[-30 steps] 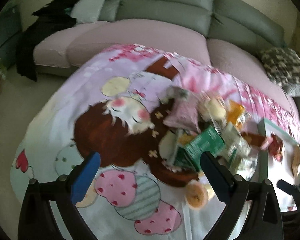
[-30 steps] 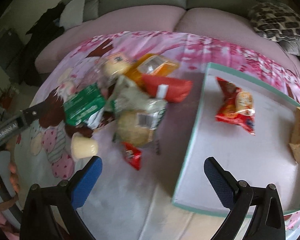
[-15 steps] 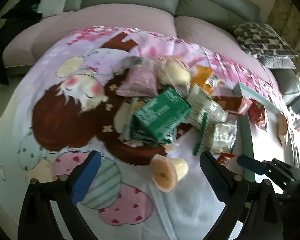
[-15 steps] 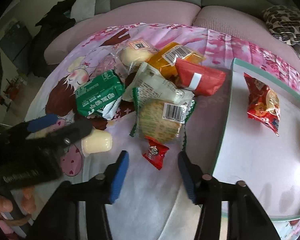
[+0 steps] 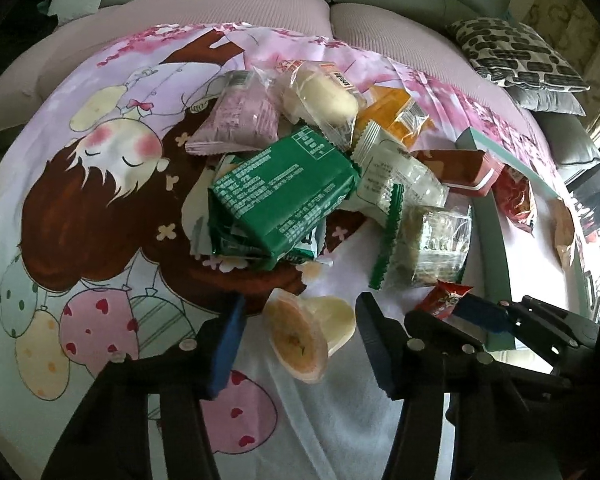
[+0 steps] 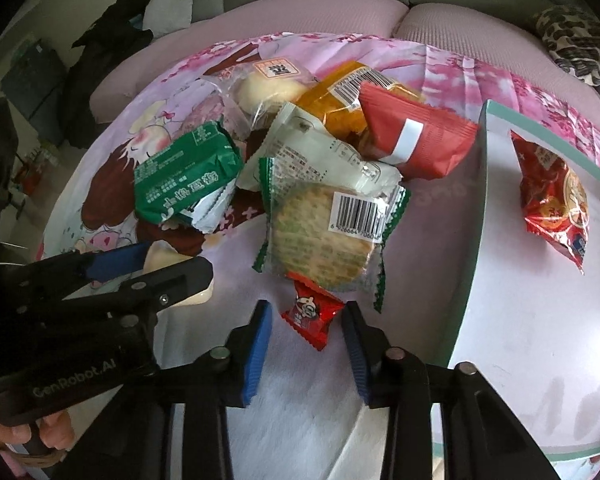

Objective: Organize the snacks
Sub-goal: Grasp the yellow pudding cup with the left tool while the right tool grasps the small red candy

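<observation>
A cartoon-print bedsheet (image 5: pixel 100 184), pink blossoms along its far edge, covers the low surface, with a grey-and-mauve sofa (image 5: pixel 228 8) curving behind it and a patterned cushion (image 5: pixel 520 54) at upper right. The snack pile (image 5: pixel 320 168) sits mid-frame, a green packet (image 5: pixel 284 188) on top. The left gripper (image 5: pixel 300 336) is closing around a pudding cup (image 5: pixel 308 332), pads not yet touching. The right gripper (image 6: pixel 306 332) is closing on a small red candy packet (image 6: pixel 312 312), also untouched. A teal-rimmed tray (image 6: pixel 472 240) at right holds a red snack bag (image 6: pixel 552 196).
</observation>
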Action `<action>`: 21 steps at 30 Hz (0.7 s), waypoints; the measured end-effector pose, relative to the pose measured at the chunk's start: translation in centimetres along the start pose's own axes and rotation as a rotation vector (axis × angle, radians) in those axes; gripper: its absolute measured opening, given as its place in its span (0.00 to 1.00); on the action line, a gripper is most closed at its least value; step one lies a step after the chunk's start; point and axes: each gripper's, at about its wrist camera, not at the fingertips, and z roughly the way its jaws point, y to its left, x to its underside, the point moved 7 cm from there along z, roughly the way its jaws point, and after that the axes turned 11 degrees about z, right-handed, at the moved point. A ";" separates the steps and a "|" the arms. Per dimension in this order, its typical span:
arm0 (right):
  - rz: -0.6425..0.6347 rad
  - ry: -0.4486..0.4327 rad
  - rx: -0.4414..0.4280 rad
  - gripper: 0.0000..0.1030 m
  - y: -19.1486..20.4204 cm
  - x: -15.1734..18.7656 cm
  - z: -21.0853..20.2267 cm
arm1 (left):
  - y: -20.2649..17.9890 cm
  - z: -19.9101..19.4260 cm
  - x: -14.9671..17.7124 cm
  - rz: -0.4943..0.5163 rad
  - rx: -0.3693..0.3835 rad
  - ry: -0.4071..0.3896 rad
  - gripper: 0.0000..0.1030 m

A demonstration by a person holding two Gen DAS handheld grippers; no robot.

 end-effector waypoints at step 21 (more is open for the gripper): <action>0.140 -0.118 -0.059 0.20 -2.4 -1.3 -4.8 | -0.5 -1.8 -1.6 0.044 -0.052 -0.065 0.13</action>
